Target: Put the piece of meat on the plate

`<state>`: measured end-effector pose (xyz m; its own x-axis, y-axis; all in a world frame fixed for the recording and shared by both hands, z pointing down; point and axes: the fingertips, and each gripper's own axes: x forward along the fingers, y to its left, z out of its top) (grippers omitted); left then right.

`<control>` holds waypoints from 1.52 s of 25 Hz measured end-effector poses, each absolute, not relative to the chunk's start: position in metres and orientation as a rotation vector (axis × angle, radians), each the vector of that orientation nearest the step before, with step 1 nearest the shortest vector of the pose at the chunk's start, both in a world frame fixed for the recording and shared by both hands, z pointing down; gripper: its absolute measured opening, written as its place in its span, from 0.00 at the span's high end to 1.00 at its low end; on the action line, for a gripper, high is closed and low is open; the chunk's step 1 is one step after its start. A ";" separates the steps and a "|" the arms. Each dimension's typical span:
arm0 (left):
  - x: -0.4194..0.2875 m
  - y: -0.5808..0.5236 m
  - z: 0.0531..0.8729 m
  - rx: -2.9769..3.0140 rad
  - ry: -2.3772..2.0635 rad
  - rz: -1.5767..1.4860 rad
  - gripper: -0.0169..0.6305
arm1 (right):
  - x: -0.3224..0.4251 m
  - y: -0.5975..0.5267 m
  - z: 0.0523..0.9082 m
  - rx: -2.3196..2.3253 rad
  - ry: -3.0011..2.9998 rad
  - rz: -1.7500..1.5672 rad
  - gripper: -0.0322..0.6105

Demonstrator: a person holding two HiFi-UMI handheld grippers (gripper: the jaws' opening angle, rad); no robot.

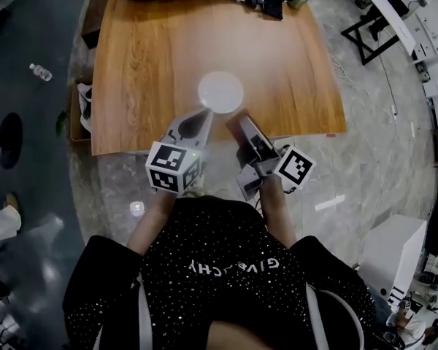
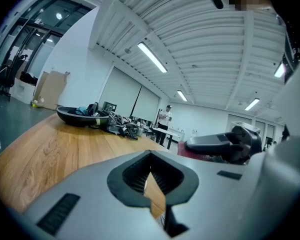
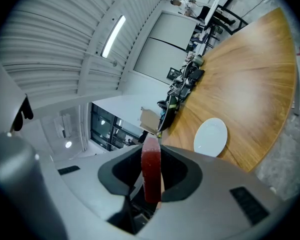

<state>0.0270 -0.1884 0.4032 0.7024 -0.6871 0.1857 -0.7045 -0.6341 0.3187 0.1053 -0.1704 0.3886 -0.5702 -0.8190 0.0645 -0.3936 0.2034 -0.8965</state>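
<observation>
red meat [image 3: 151, 176] points forward, pinched lengthwise by right gripper [image 3: 151, 151]; left gripper [image 2: 154, 186] empty, jaws slightly apart

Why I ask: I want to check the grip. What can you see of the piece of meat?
The piece of meat is a flat, dark red slab with a rounded top and a paler strip along one edge. It stands on edge between the jaws of the right gripper, which press on its two faces. It is held short of the white plate.
</observation>
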 end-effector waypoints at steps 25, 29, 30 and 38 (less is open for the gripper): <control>0.020 -0.223 0.421 2.480 -1.124 0.084 0.96 | 0.122 -0.198 0.399 -1.157 2.008 -1.359 0.80; 0.025 -0.235 0.428 2.464 -1.124 0.105 0.96 | 0.130 -0.210 0.406 -1.162 2.000 -1.375 0.80; 0.026 -0.238 0.431 2.461 -1.122 0.112 0.96 | 0.132 -0.214 0.407 -1.160 1.992 -1.376 0.80; 0.038 -0.278 0.446 2.431 -1.119 0.149 0.96 | 0.136 -0.258 0.421 -1.155 1.999 -1.428 0.80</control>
<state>0.0379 -0.2782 0.4457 0.6637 -0.6929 0.2818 -0.7425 -0.5650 0.3598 0.1362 -0.2581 0.4211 -0.5644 -0.8165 0.1220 -0.3802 0.1258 -0.9163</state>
